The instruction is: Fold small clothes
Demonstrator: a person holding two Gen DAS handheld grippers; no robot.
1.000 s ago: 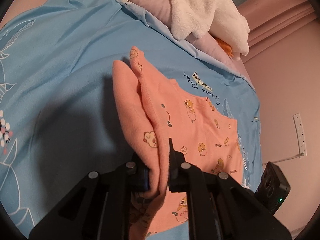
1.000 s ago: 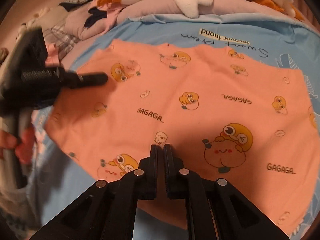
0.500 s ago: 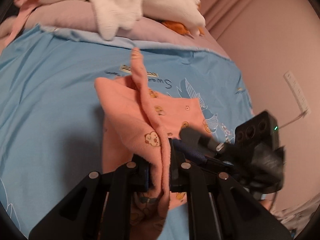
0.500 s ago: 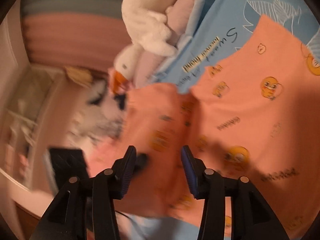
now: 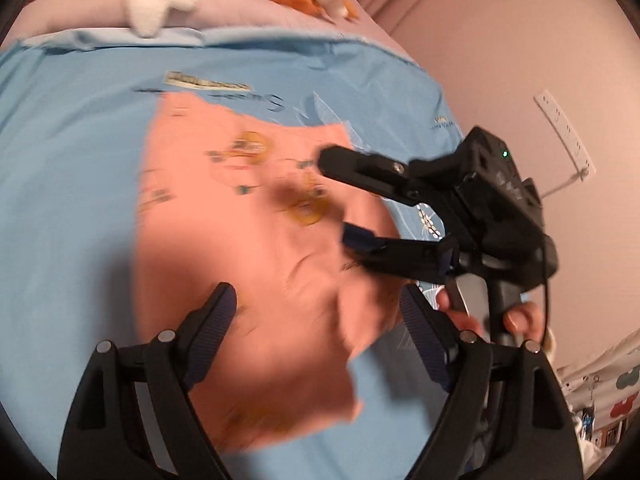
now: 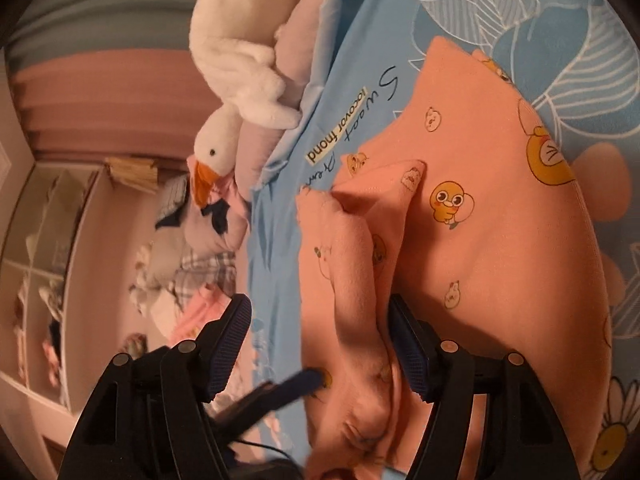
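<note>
The small peach cotton garment with duck prints [image 5: 248, 248] lies mid-frame on the light-blue bedsheet [image 5: 68, 184]. Left gripper [image 5: 318, 312] and right gripper [image 6: 320, 320] both gape, holding nothing. A white plush goose [image 6: 236, 68] sits upper left.

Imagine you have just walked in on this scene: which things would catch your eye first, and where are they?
The peach-orange cotton garment with yellow duck prints stands out, lying partly folded on the light blue printed bedsheet. Near the head of the bed lies a white plush goose with an orange beak, on a lilac pillow. Both open grippers hover over the garment: the left gripper and the right gripper, neither holding it.
</note>
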